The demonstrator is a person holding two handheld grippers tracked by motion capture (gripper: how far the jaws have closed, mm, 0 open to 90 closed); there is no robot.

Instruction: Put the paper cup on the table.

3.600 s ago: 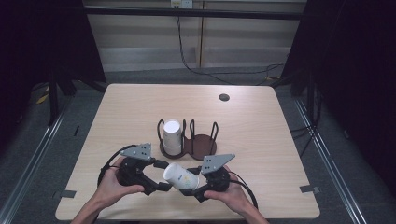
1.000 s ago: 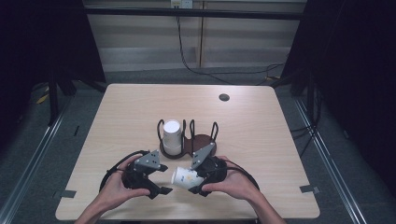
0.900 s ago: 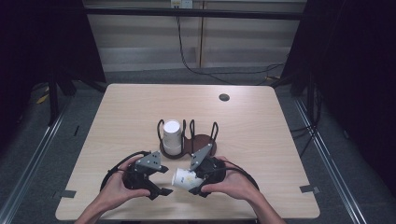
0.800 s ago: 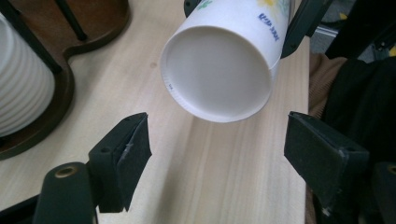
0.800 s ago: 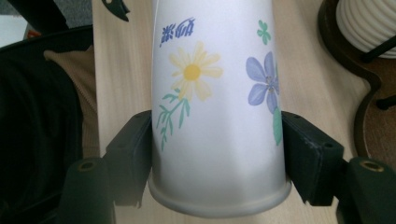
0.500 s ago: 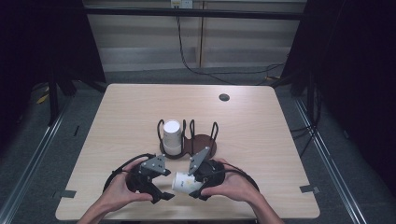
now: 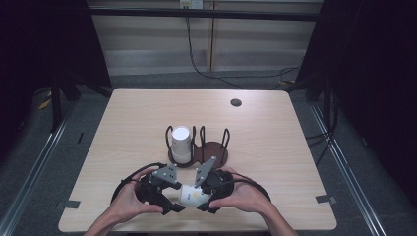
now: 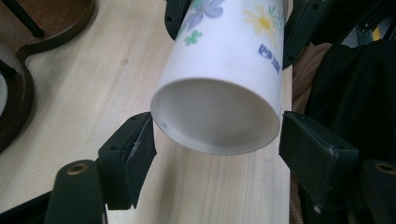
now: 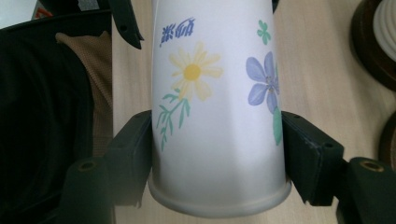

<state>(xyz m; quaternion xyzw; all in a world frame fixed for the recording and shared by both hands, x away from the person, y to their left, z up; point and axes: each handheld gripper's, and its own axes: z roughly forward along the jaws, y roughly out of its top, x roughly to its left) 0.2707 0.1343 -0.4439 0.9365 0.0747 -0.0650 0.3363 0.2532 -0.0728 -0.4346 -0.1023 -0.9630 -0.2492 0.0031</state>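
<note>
The paper cup (image 9: 217, 107) is white, printed with a yellow daisy, a pale purple flower, green leaves and blue lettering. A second cup (image 7: 180, 142) is plain white in a dark brown holder (image 7: 212, 150). The table (image 7: 275, 132) is pale wood, with black gripper jaws.

From above, your left gripper (image 7: 169, 201) and right gripper (image 7: 200, 195) meet just in front of the dark wooden cup rack (image 7: 199, 147), with a white paper cup (image 7: 193, 194) lying sideways between them. Your right jaws close around it. A second white cup (image 7: 181, 144) stands upright in the rack's left slot. A small dark disc (image 7: 236, 102) lies well behind the rack on the wooden table (image 7: 275, 147).
</note>
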